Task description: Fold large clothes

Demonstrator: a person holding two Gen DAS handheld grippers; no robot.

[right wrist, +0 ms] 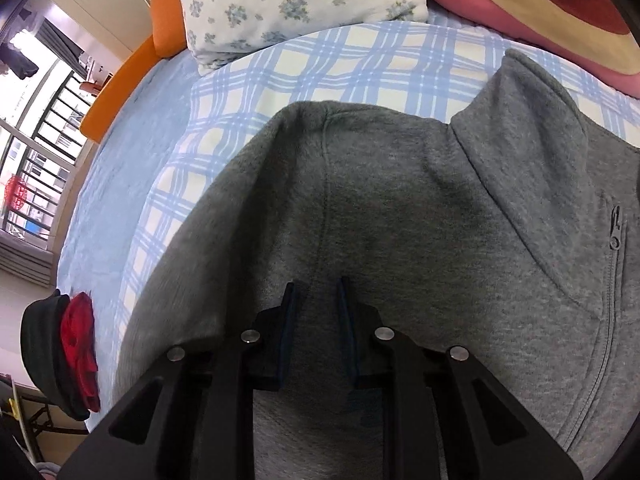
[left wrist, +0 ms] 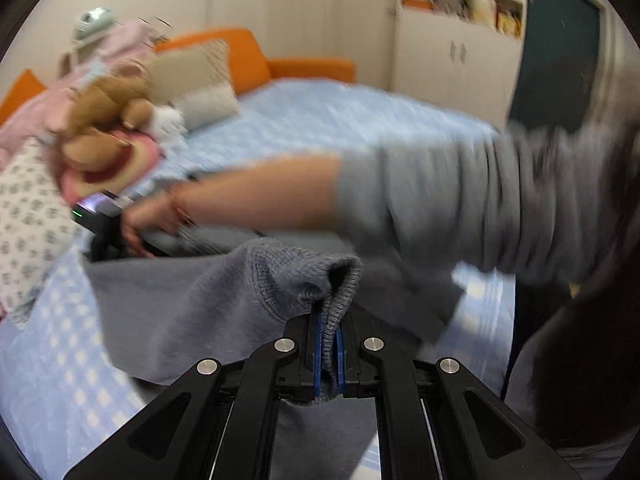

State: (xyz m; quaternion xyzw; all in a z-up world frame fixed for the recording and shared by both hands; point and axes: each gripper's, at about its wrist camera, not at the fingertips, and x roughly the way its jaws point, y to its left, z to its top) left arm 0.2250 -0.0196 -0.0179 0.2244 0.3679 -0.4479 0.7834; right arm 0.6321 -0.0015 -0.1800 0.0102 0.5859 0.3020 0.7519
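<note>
A grey zip sweatshirt (right wrist: 400,208) lies on the blue checked bedsheet (right wrist: 320,68). My left gripper (left wrist: 329,320) is shut on the sweatshirt's ribbed cuff (left wrist: 304,272), held above the bed with the sleeve (left wrist: 180,312) trailing left. My right gripper (right wrist: 316,292) is open, its fingers resting over the sweatshirt's shoulder near the seam, with the collar (right wrist: 520,120) and zip (right wrist: 614,236) to the right. In the left wrist view the right gripper (left wrist: 104,220) shows at the far left, held by the person's hand (left wrist: 152,220).
A floral pillow (right wrist: 296,4) and pink cushion (right wrist: 540,16) lie at the bed's head. A brown plush toy (left wrist: 104,120) and beige cushions (left wrist: 192,80) sit against the orange bed frame (left wrist: 248,56). A white cupboard (left wrist: 456,48) stands behind. A window railing (right wrist: 36,152) is on the left.
</note>
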